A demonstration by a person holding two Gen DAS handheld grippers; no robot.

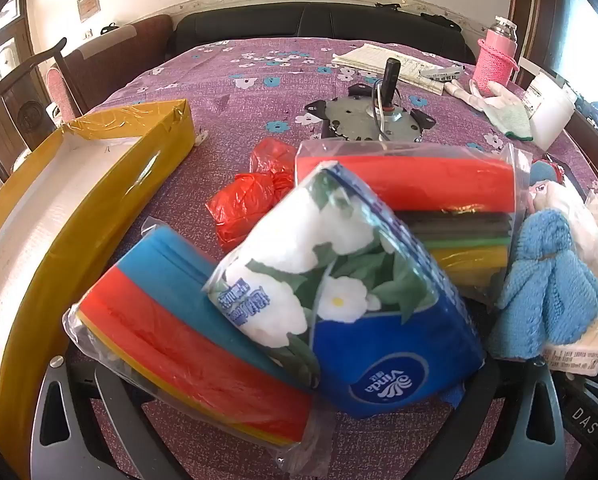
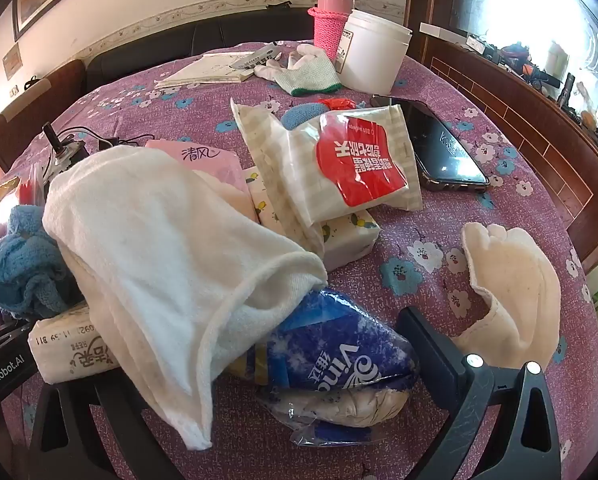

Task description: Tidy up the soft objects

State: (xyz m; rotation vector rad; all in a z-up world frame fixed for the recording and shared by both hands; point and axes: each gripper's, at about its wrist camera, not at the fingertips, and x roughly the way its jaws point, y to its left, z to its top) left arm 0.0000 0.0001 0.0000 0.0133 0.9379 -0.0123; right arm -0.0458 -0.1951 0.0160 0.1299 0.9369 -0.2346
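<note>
While both sets of jaws stand wide and empty, you face a heap of soft goods on the purple flowered table [image 1: 227,68]. Lift the top item first: the glossy blue tissue pack [image 1: 339,280], leaning on bagged foam sponges [image 1: 179,320]; the yellow taped box [image 1: 99,184] waits beside them. A fluffy white towel [image 2: 159,248] drapes nearby.

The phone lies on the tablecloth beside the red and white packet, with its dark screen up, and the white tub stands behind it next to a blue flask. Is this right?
Not quite: the flask is pink, with a pink knitted sleeve, not blue. The right wrist view shows it. The rest holds: the phone lies screen up on the tablecloth beside the red and white packet, and the white tub stands behind it next to the flask.
</note>
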